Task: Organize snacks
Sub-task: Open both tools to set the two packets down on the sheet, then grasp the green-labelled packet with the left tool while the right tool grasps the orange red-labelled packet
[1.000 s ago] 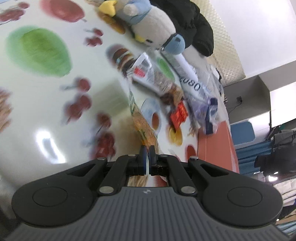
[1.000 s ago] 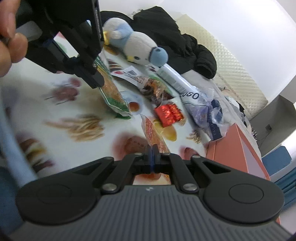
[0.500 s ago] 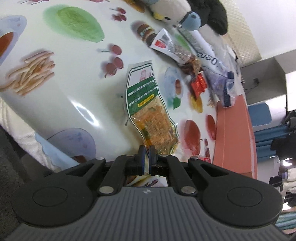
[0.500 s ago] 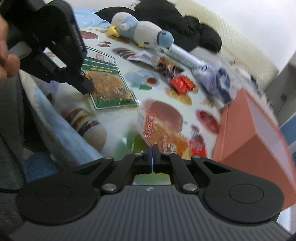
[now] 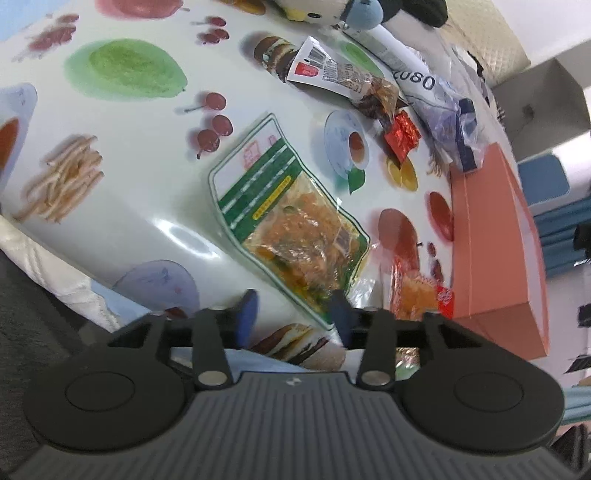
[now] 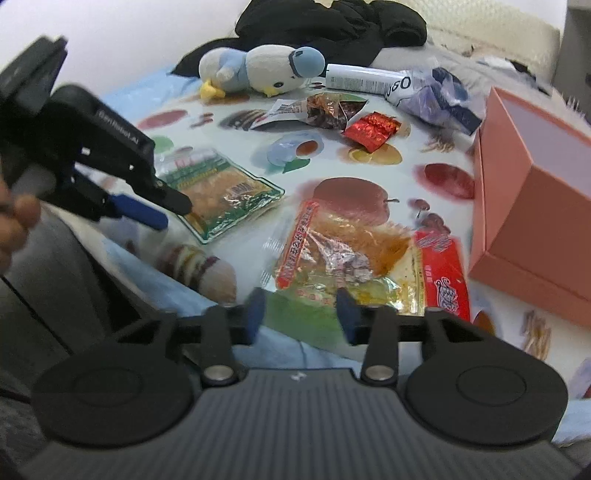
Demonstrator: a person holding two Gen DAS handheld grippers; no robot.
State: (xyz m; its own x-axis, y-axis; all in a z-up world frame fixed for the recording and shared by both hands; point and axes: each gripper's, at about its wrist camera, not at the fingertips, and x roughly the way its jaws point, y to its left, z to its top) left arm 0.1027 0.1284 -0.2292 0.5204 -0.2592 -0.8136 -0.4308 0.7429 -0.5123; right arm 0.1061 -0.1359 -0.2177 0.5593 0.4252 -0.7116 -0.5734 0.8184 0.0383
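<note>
A green-striped snack bag (image 5: 291, 225) lies flat on the fruit-print cloth, also in the right wrist view (image 6: 221, 190). My left gripper (image 5: 291, 312) is open at its near edge; it shows from the side in the right wrist view (image 6: 162, 210). A red-edged snack bag (image 6: 347, 254) lies flat next to the orange box (image 6: 532, 206). My right gripper (image 6: 301, 314) is open just short of its near edge. Farther off lie a brown-filled bag (image 6: 317, 109) and a small red foil pack (image 6: 371, 129).
A plush penguin (image 6: 258, 68), a white tube (image 6: 365, 83), a crumpled blue-and-clear plastic bag (image 6: 436, 99) and black clothing (image 6: 332, 27) lie at the far end. The cloth's near edge drops off just under both grippers.
Both grippers were shut on their bags and lowered them onto the cloth. Both have now opened and let go; the bags lie flat.
</note>
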